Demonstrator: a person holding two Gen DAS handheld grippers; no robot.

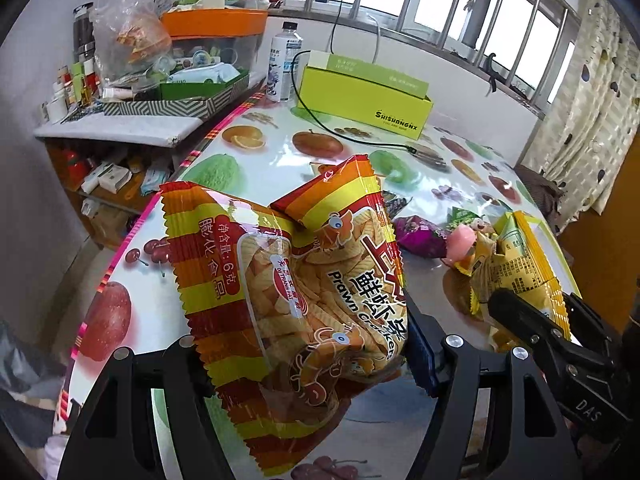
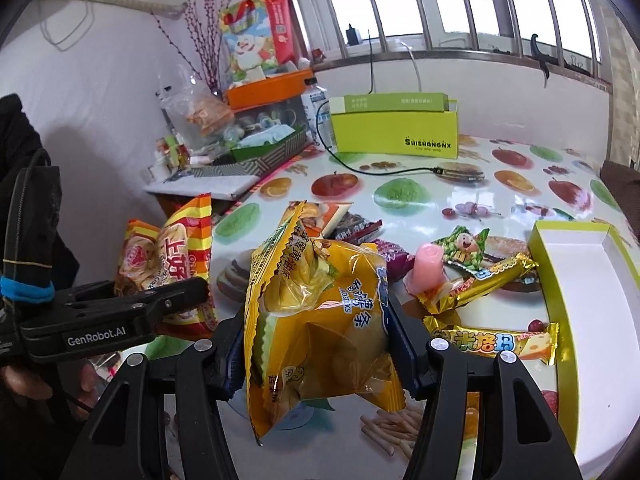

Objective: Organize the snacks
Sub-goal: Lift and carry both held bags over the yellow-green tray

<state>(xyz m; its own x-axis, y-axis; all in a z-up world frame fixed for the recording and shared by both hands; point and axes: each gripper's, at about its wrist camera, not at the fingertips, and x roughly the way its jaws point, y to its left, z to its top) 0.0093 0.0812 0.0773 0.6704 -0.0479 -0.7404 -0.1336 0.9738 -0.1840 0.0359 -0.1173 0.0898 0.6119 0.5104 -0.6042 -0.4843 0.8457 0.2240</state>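
My left gripper (image 1: 308,356) is shut on a red-and-yellow striped prawn cracker bag (image 1: 304,292), held off the fruit-print table (image 1: 280,148). That same bag (image 2: 172,264) and the left gripper (image 2: 188,292) show at the left of the right wrist view. My right gripper (image 2: 320,356) is shut on a yellow potato-stick bag (image 2: 320,320), lifted above the table (image 2: 440,196). In the left wrist view the yellow bag (image 1: 516,264) and the right gripper (image 1: 504,304) sit at the right. Loose snacks lie ahead: a pink jelly cup (image 2: 428,268), a green pea packet (image 2: 464,248), two gold bars (image 2: 480,284).
An open white tray with a lime rim (image 2: 580,264) lies at the right. A lime-green box (image 2: 396,132) stands at the table's back, a black cable (image 2: 384,170) running before it. A cluttered side shelf (image 2: 208,184) is at the left. A purple packet (image 1: 420,236) lies mid-table.
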